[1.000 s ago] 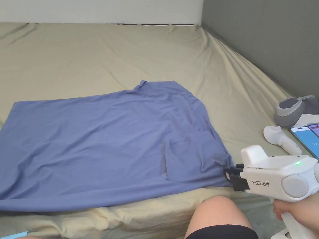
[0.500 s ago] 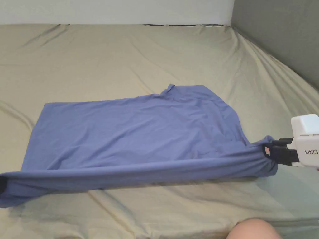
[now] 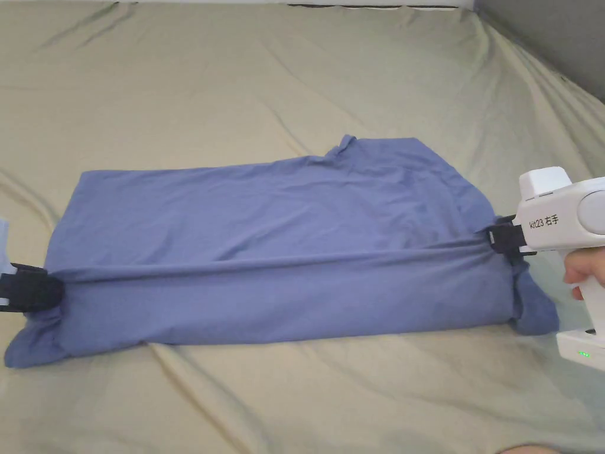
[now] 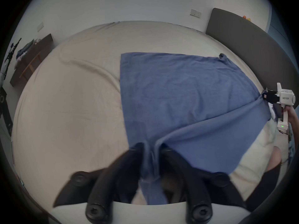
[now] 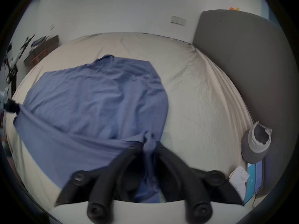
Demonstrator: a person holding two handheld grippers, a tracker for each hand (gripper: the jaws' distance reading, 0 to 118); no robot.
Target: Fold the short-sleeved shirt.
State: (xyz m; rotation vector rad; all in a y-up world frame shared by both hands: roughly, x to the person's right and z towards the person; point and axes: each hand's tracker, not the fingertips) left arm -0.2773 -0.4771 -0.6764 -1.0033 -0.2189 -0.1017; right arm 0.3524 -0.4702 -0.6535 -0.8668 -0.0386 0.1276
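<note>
While the blue shirt (image 3: pixel 283 236) is spread across the bed sheet (image 3: pixel 236 77) in the head view, its near edge is pulled taut between the left gripper (image 3: pixel 50 291) at left and the right gripper (image 3: pixel 493 237) at right. In the left gripper view, bunched fabric (image 4: pixel 151 159) is clamped between both jaws. In the right gripper view, a gathered shirt corner (image 5: pixel 149 144) is pinched the same way.

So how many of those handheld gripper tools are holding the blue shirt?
2. The left gripper pinches the blue shirt at its left end; the right gripper pinches its right end, stretching a fold between them on the bed.
</note>
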